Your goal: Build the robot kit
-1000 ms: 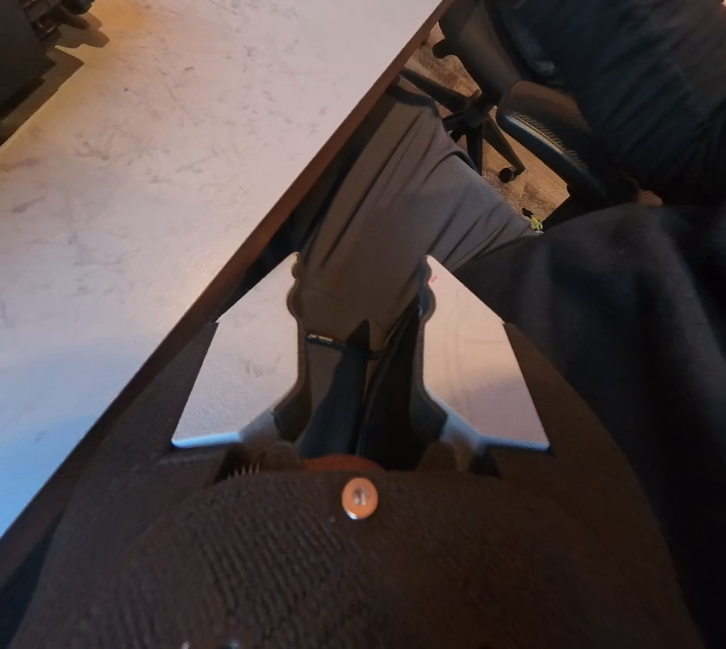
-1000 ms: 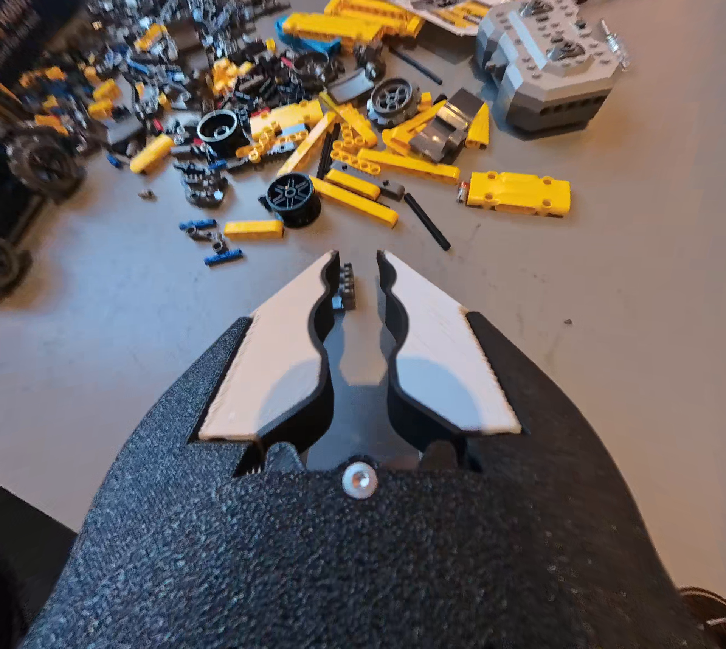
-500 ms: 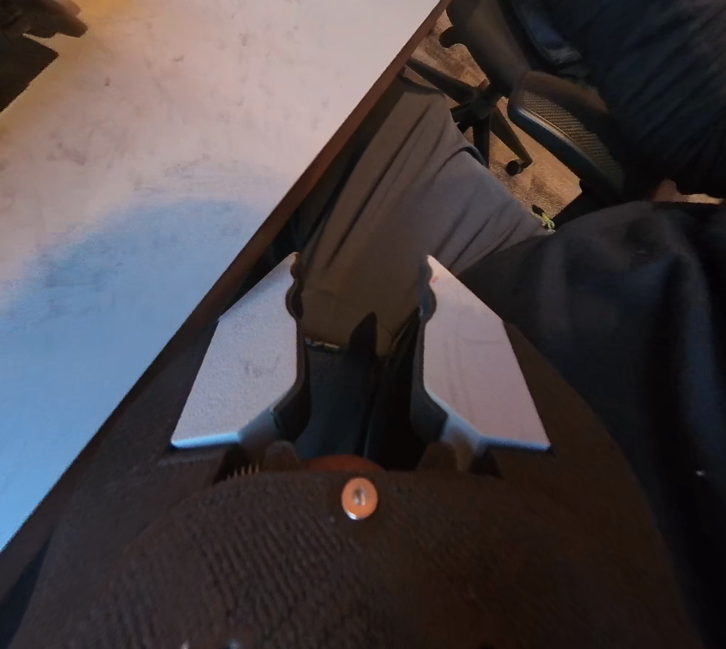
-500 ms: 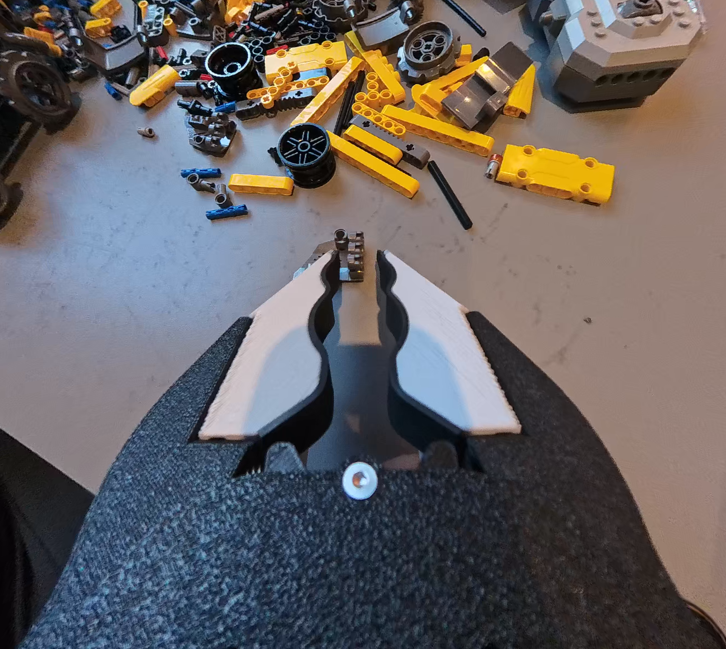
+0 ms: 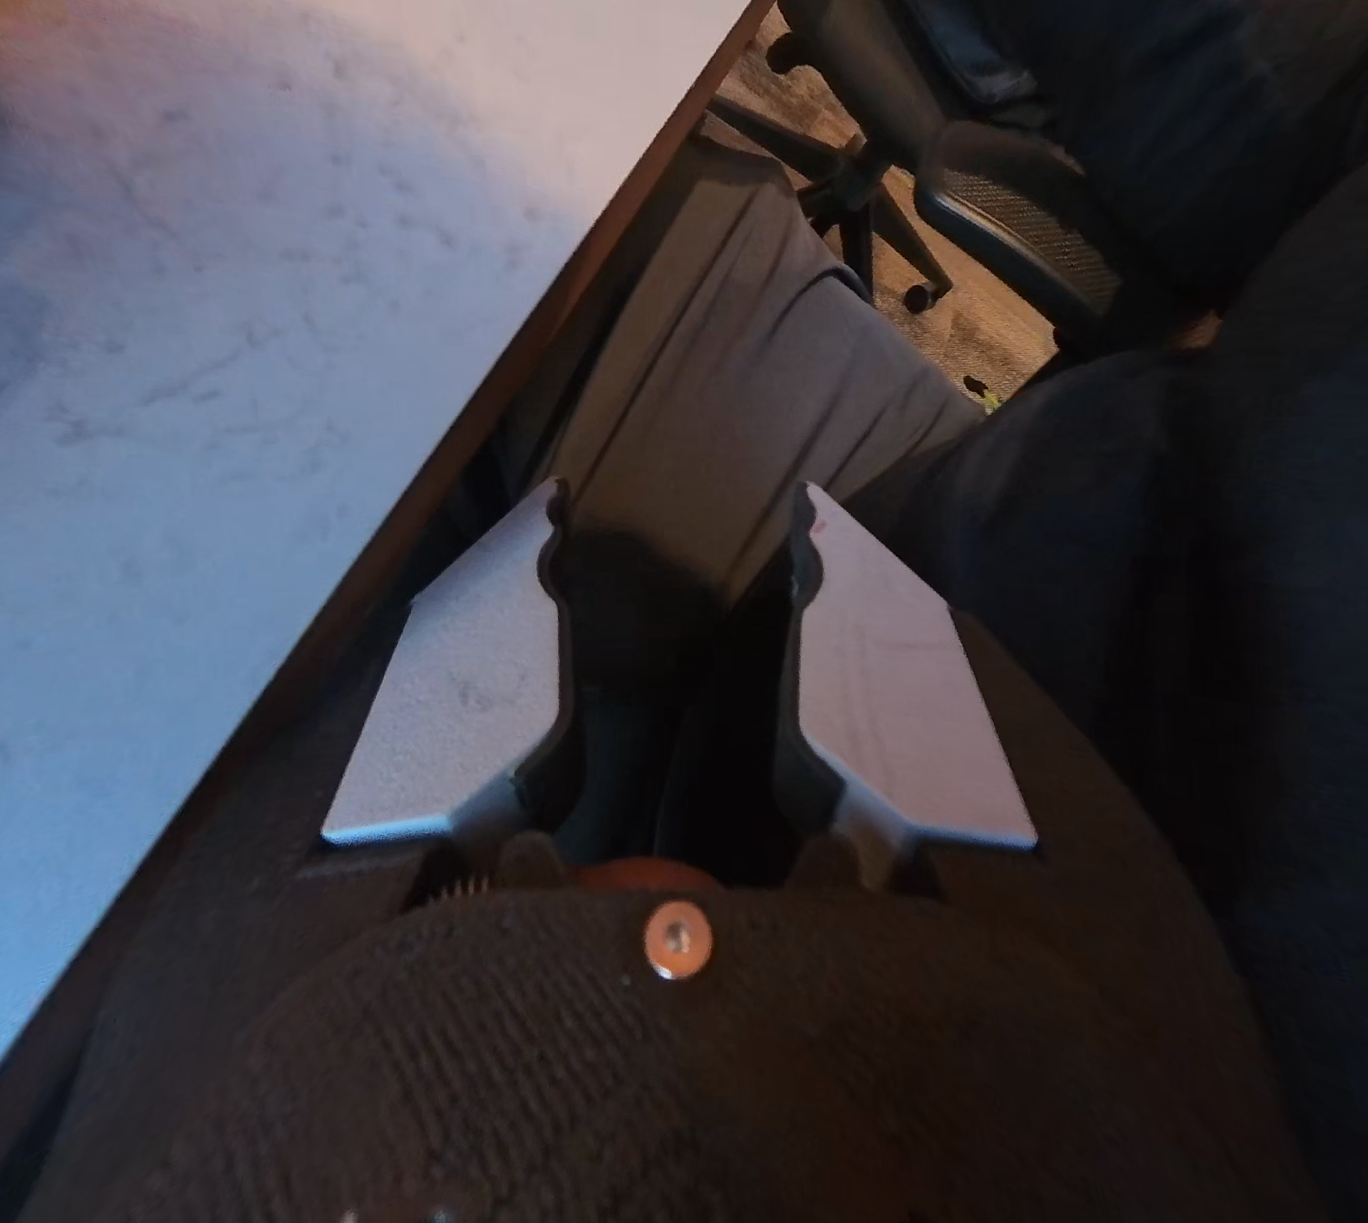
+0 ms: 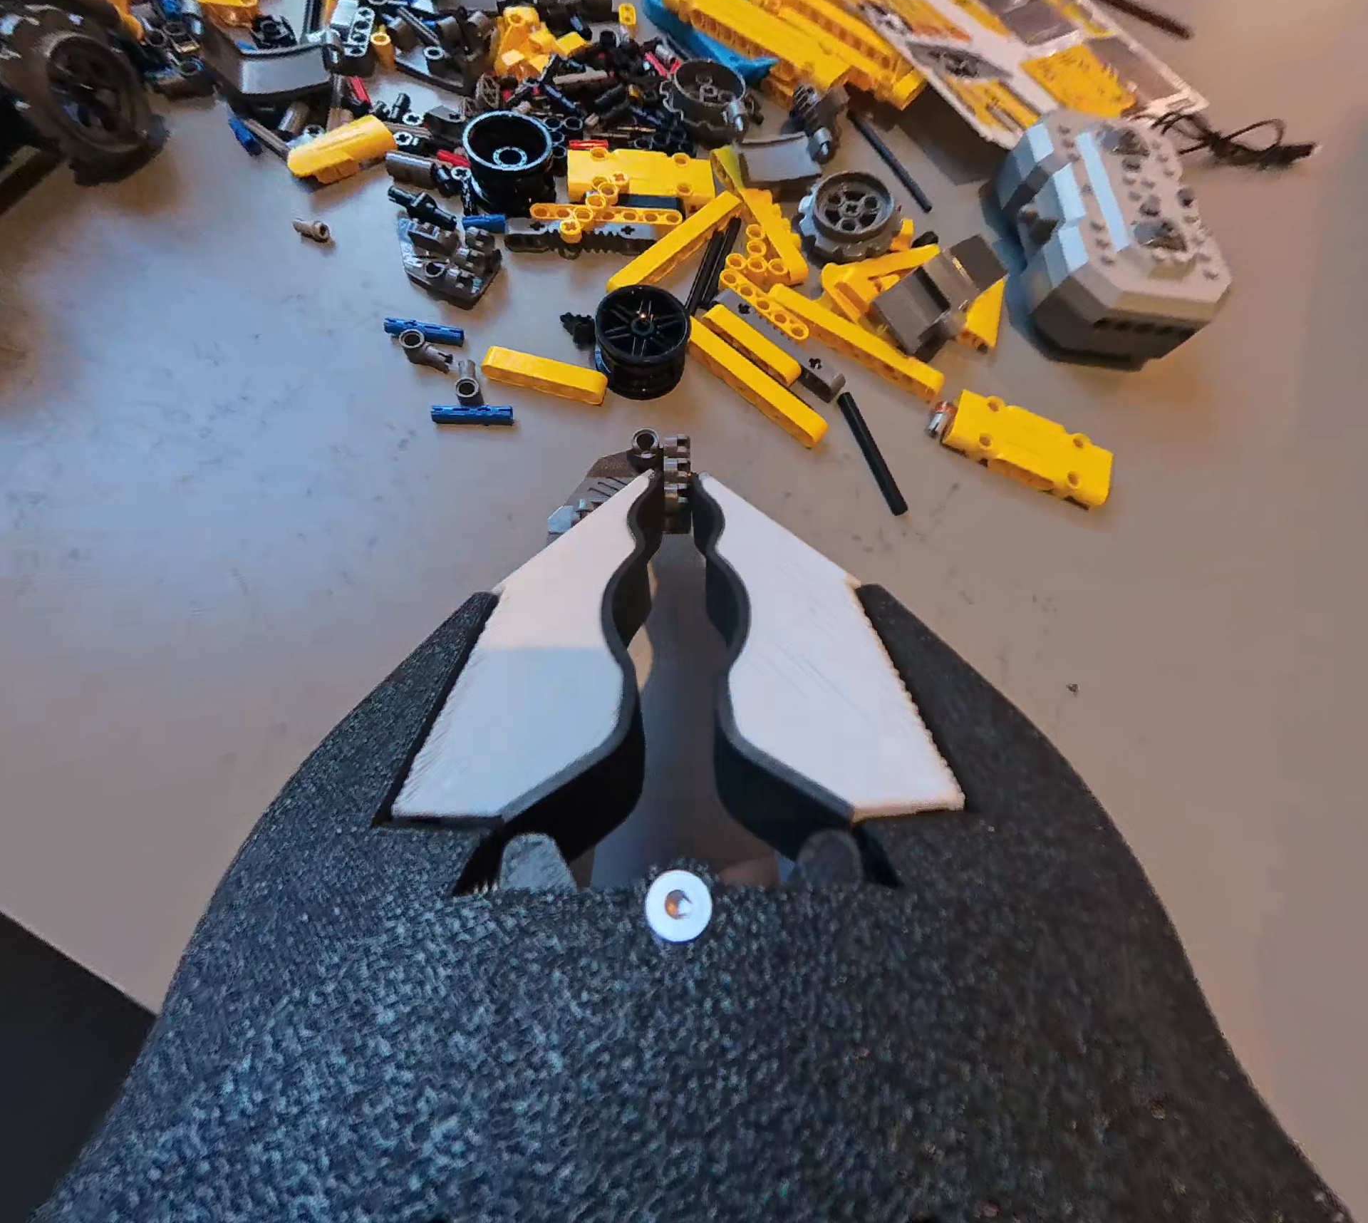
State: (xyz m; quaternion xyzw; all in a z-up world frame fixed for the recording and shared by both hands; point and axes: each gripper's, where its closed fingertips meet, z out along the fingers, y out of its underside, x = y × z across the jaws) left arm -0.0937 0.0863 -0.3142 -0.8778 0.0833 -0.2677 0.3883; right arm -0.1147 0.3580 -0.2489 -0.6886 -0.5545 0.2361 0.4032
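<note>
Grey toothed plastic, that's what the right gripper (image 6: 677, 484) has pinched at its very tips: a small dark gear piece (image 6: 675, 473), clamped edge-on between the two white fingers (image 6: 562, 654), with a little grey connector ring poking out beside it. It sits above the bare grey table (image 6: 222, 521), just short of the main scatter of building parts. Nearest ahead lie a black spoked wheel (image 6: 640, 339), a flat yellow beam (image 6: 544, 375) and a blue pin (image 6: 471, 415); off to the right a black axle rod (image 6: 872, 453) and a yellow block (image 6: 1025, 447). Farther back, a big grey studded unit (image 6: 1110, 240) rests beside a printed yellow sheet (image 6: 1021, 40), and a large tyre (image 6: 89, 84) sits at the far left.

Over on the other side, the left gripper (image 5: 681, 506) is spread wide and carrying nothing. It hangs off the pale tabletop's edge (image 5: 518, 336), pointing down at a person's grey trouser leg (image 5: 740, 373), with a black office chair (image 5: 1021, 210) beyond.

Now, that grip is thin, I'd say: only the fingertips bite, and on a toothed rim at that. Steady squeeze, no twisting, is my read; a wobble could flick the piece out sideways. Keeping it low over bare table means a slip wouldn't lose it in the pile.
</note>
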